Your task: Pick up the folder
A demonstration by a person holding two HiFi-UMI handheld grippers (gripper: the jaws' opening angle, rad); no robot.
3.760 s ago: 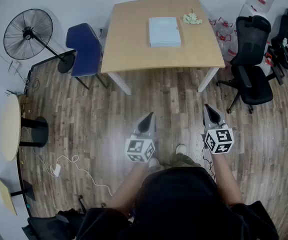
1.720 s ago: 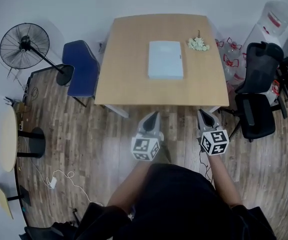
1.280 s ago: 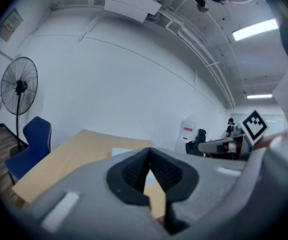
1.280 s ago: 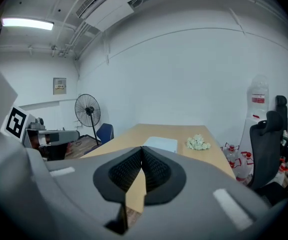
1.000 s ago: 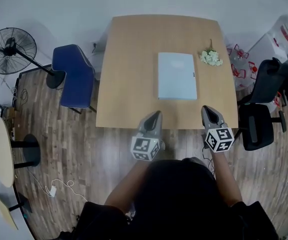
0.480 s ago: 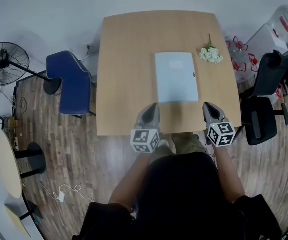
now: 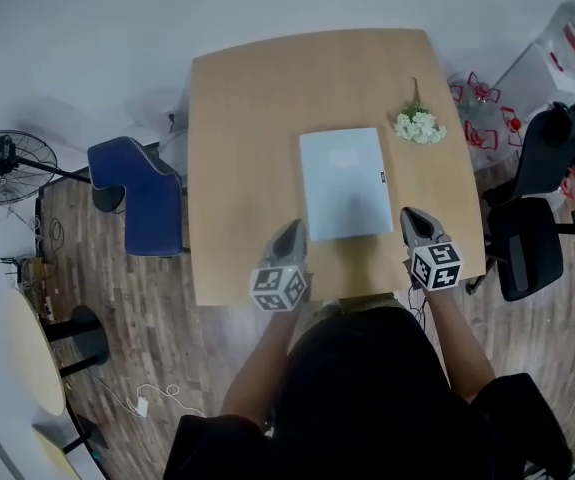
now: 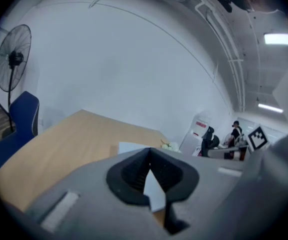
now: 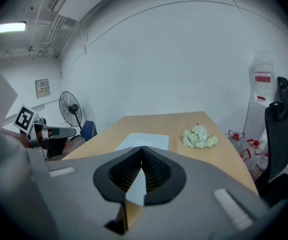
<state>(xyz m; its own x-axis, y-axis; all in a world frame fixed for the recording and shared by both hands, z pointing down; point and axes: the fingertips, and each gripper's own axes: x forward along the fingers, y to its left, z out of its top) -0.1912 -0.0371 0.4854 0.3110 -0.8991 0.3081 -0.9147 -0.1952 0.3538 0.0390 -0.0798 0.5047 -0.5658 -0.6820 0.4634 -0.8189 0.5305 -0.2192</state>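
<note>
A pale blue folder (image 7: 345, 184) lies flat on the wooden table (image 7: 242, 148), its long side running away from me. My left gripper (image 7: 291, 230) hovers over the table's near edge, just left of the folder's near left corner, jaws shut and empty. My right gripper (image 7: 411, 218) is at the folder's near right corner, also shut on nothing. In the left gripper view the folder (image 8: 133, 147) shows past the shut left gripper (image 8: 149, 150). In the right gripper view the folder (image 9: 144, 141) lies just ahead of the shut right gripper (image 9: 141, 148).
A bunch of white flowers (image 7: 416, 124) lies on the table right of the folder's far end, also the flowers (image 9: 199, 137). A blue chair (image 7: 142, 196) stands at the table's left, a black office chair (image 7: 529, 243) at its right, a fan (image 7: 5, 160) far left.
I have walked up to the table; both shut grippers moved forward and down, from short of the table edge to the folder's near corners.
</note>
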